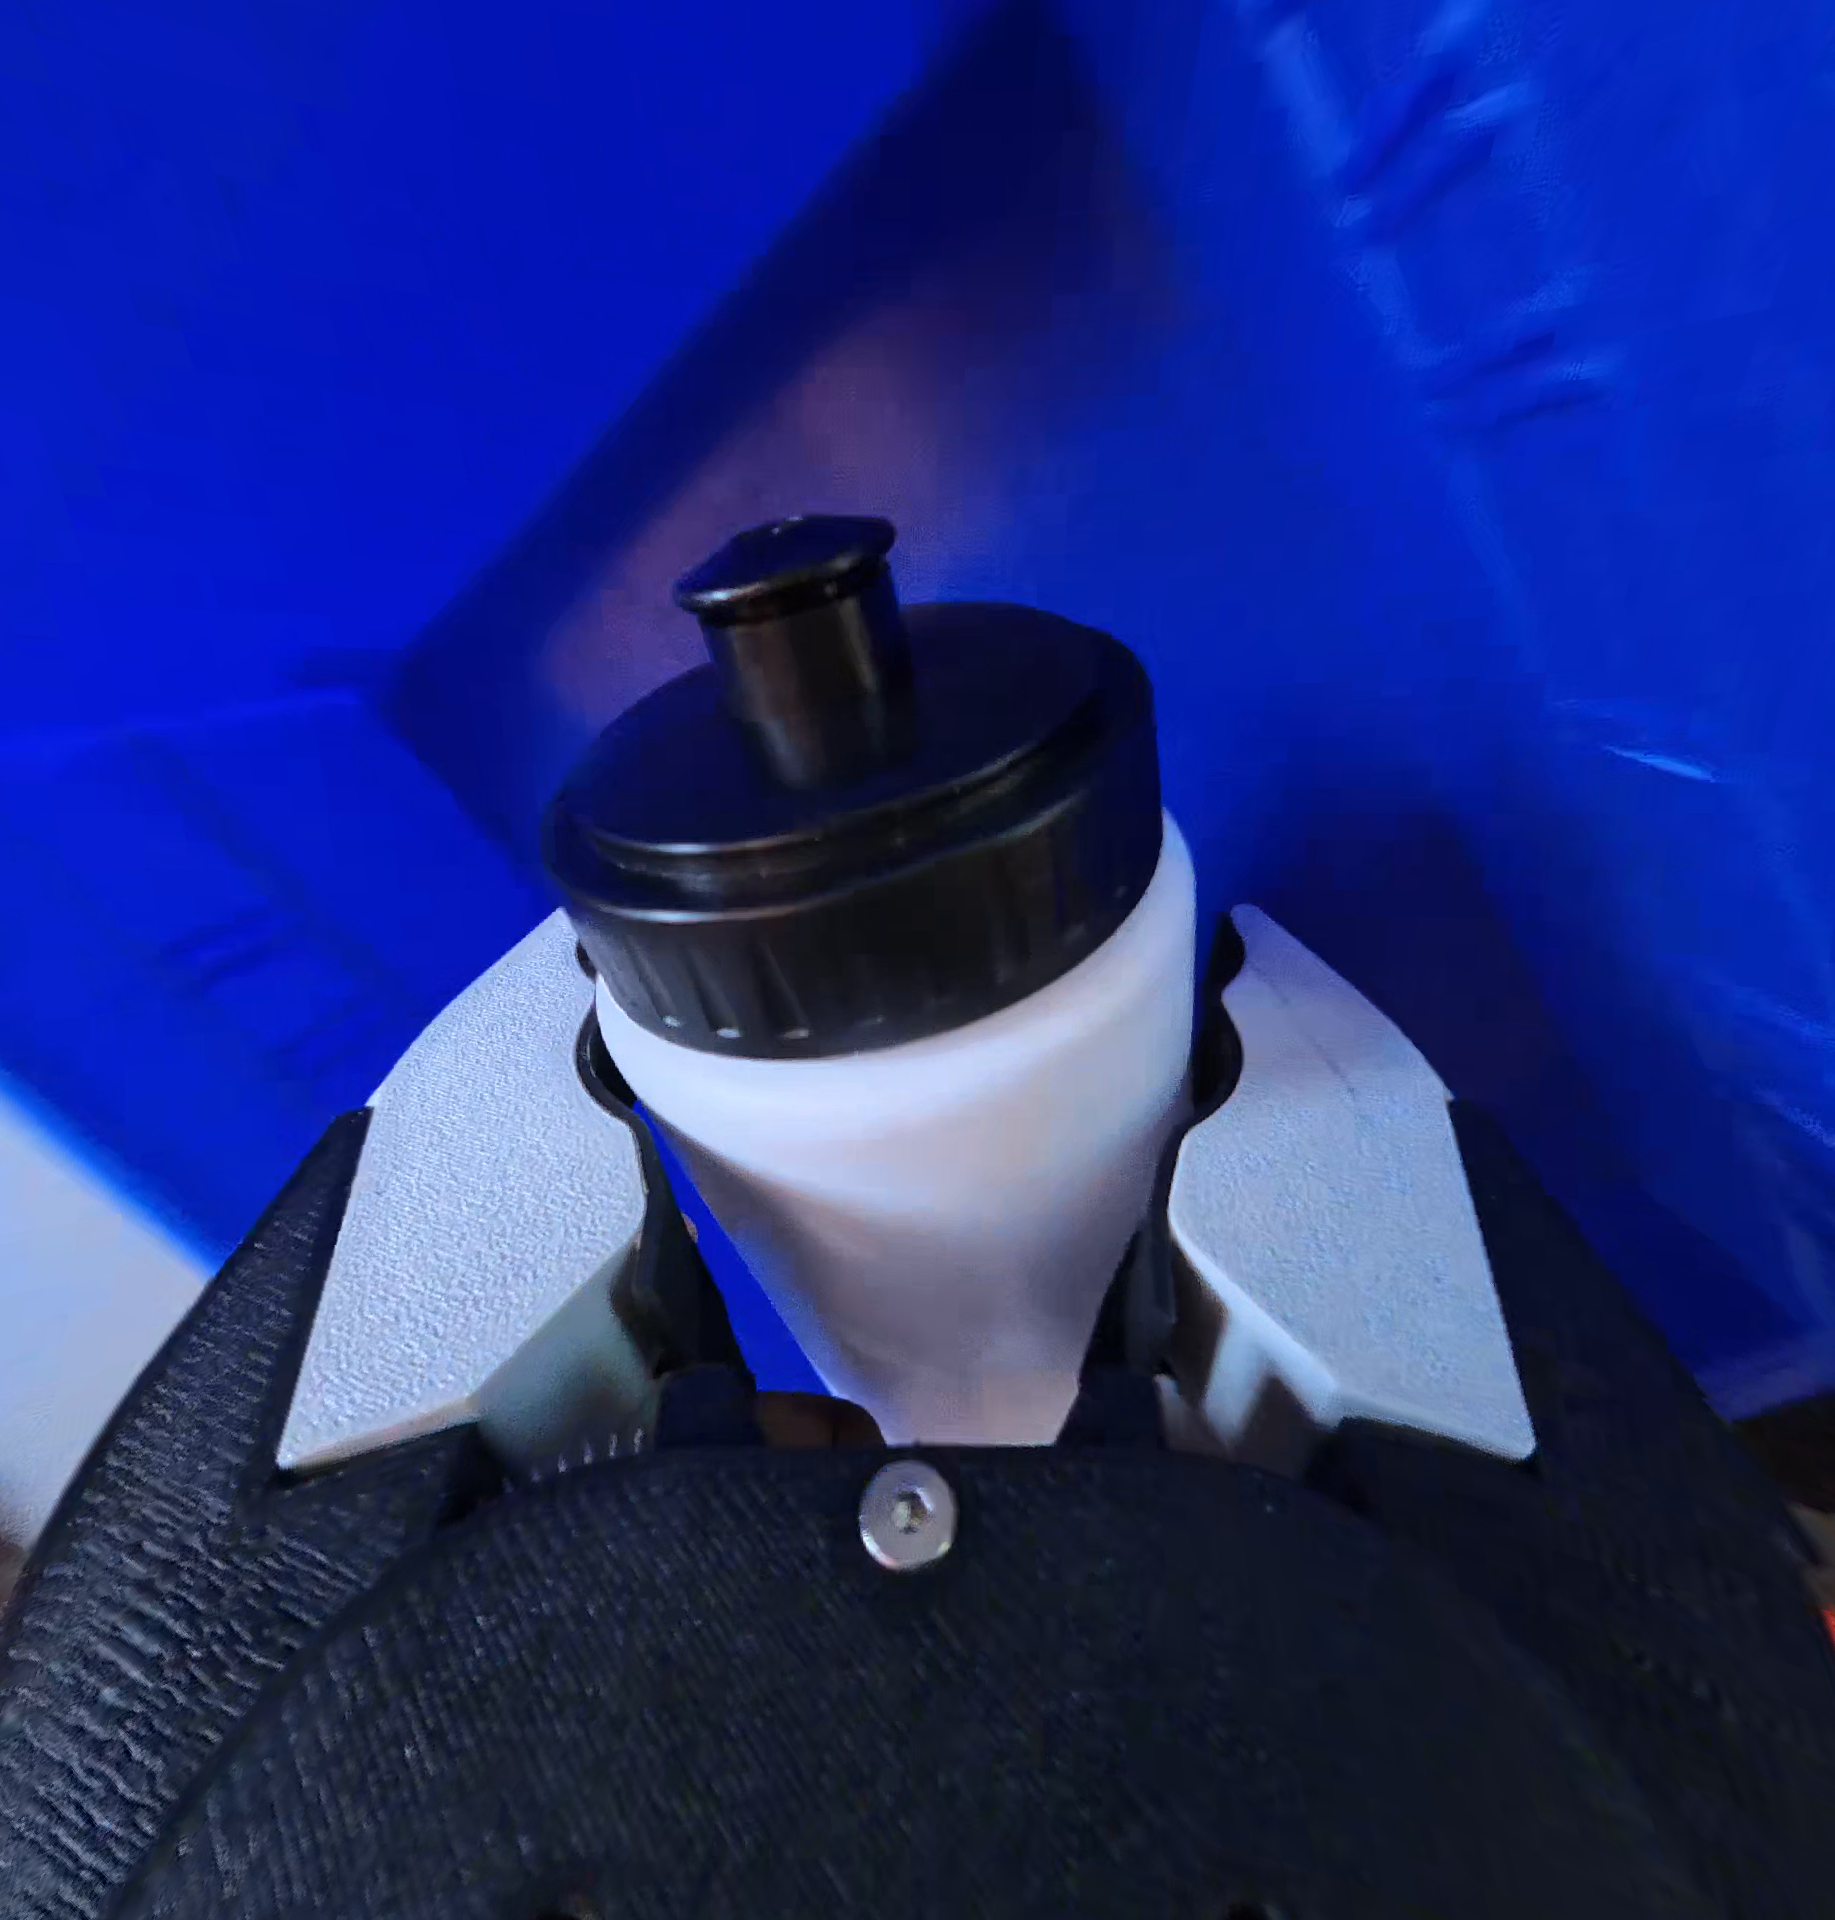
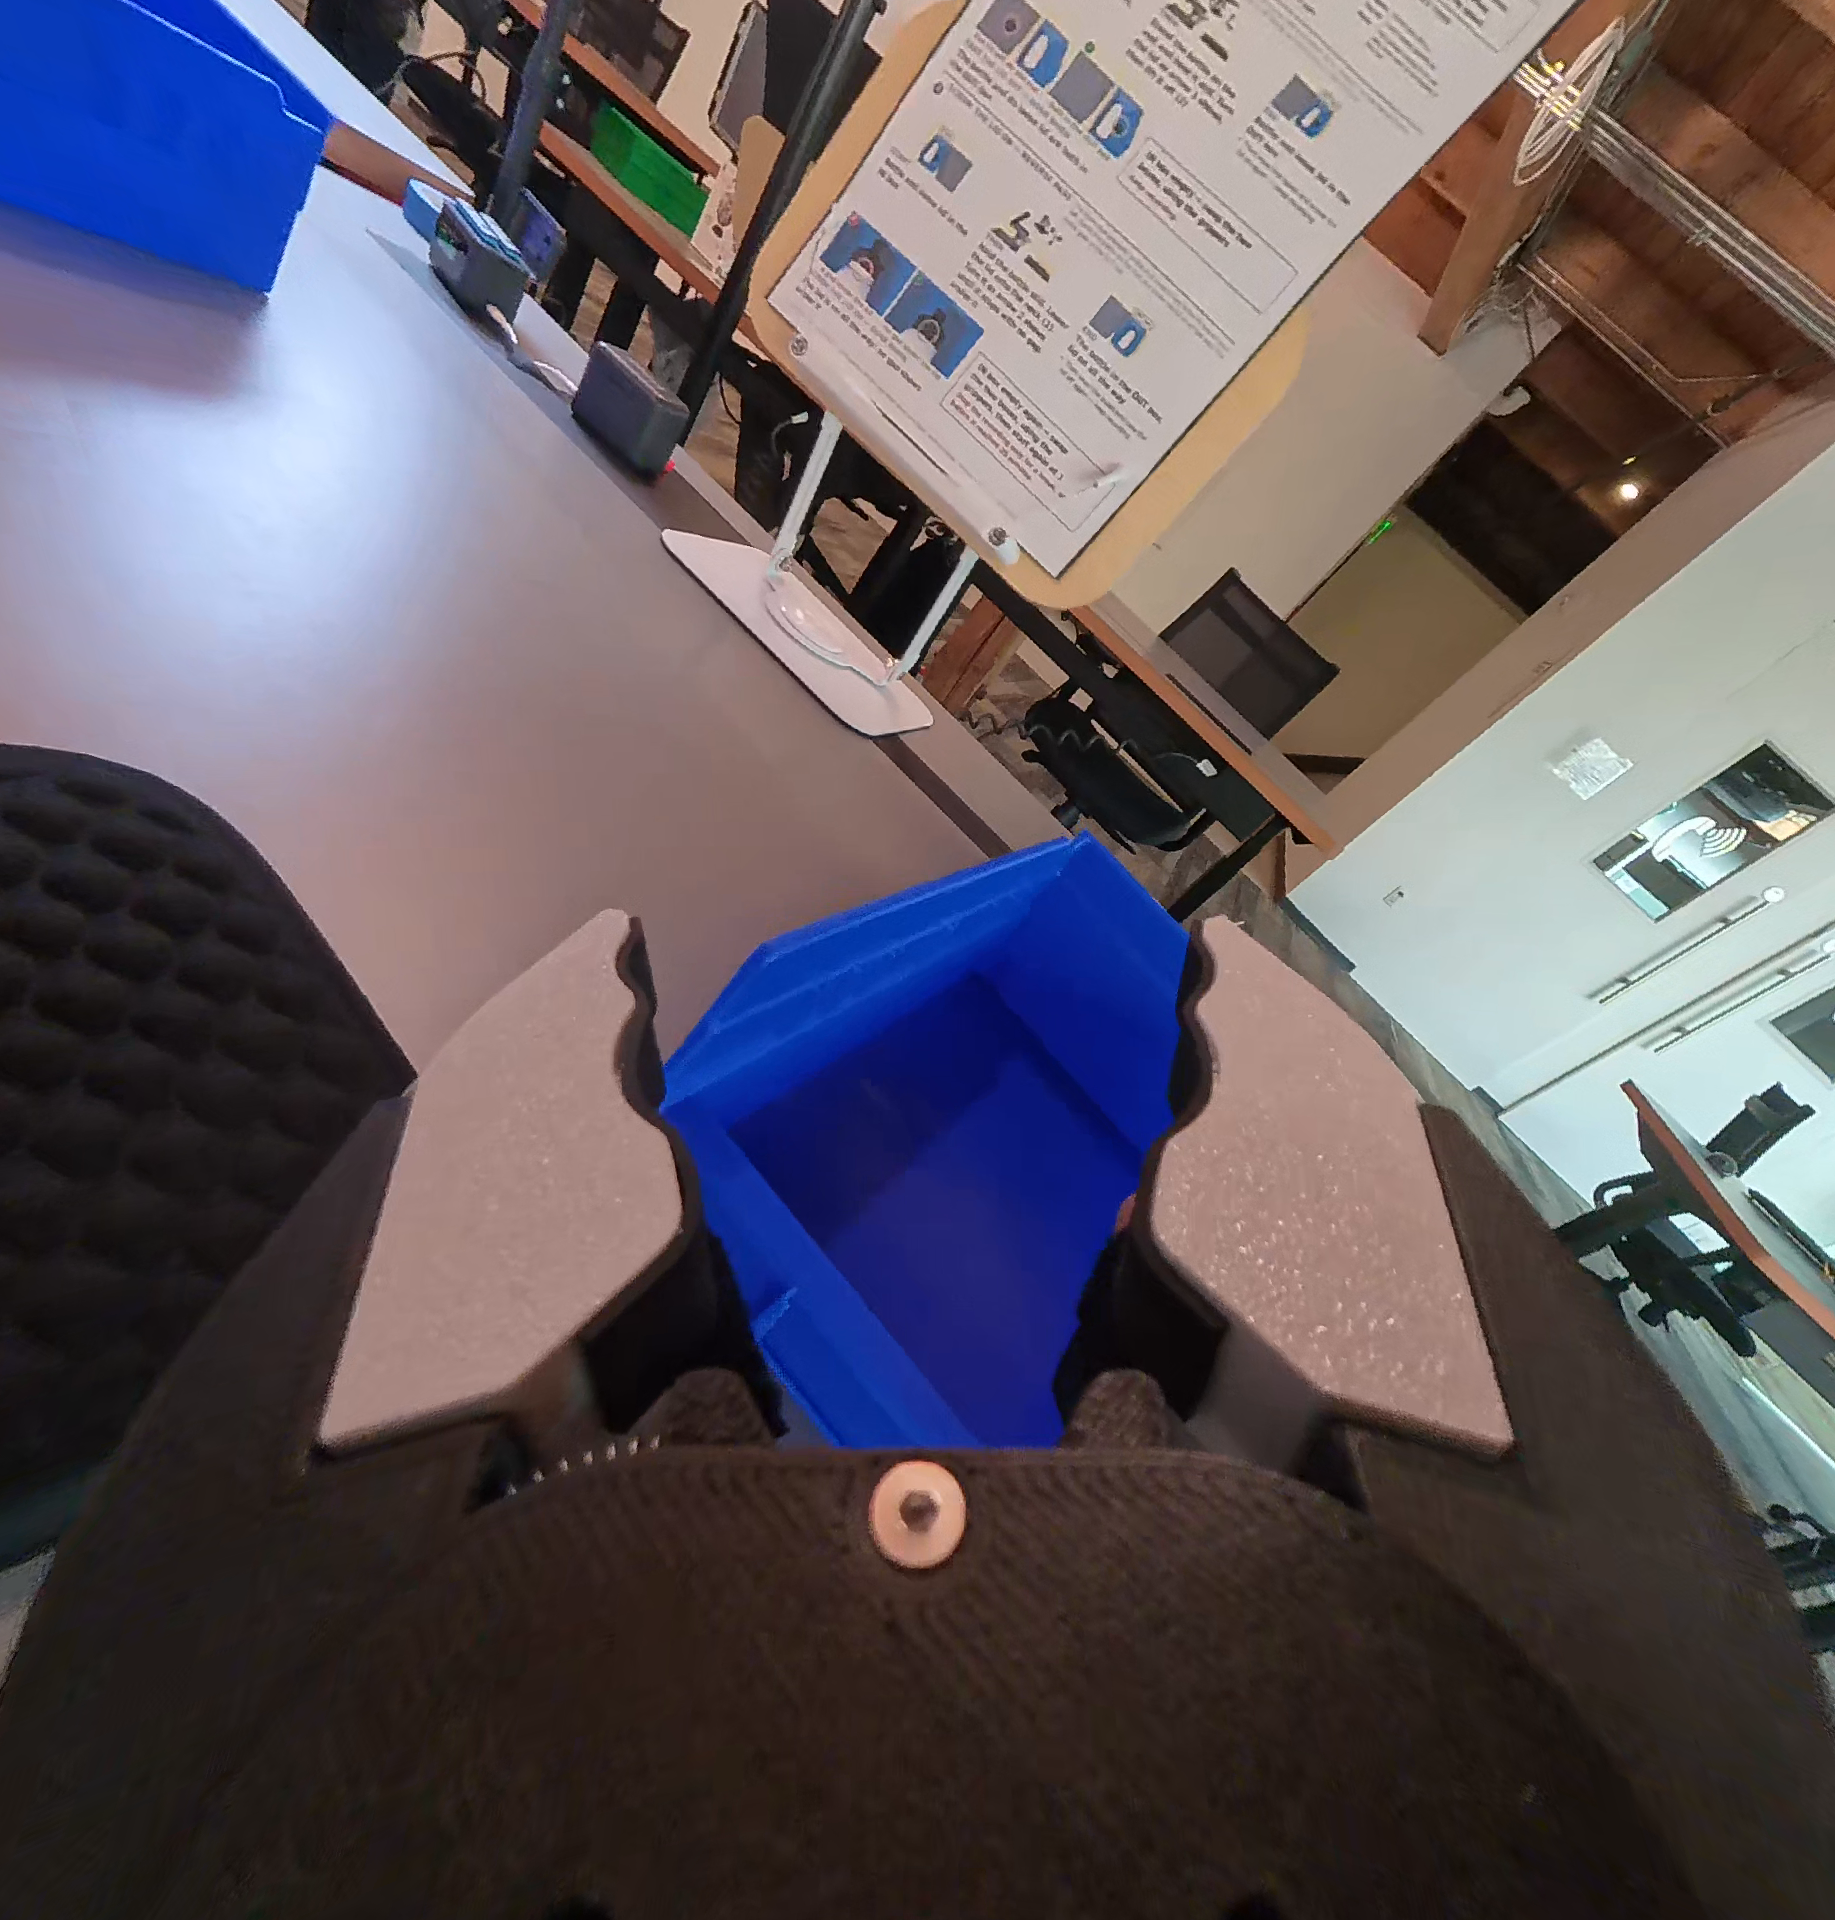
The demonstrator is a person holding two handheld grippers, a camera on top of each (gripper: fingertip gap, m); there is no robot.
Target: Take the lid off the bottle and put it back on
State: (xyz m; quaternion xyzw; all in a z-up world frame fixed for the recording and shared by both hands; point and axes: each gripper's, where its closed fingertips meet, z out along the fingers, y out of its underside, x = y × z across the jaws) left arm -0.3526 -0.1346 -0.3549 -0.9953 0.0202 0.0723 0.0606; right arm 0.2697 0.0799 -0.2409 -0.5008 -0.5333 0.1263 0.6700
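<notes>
Against blue bin wall (image 1: 269, 416), lidded bottle (image 1: 923, 1122) between left jaws.

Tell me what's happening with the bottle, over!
Left gripper shut on white bottle. Black lid on. Right gripper open, holding nothing, blue bin beyond it. Nothing blocking the lid.

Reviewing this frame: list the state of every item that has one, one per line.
bottle: upright, clamped at the neck by the left gripper
lid: on the bottle
right gripper: open, holding nothing
blue bin: empty, seen between the right fingers
</notes>
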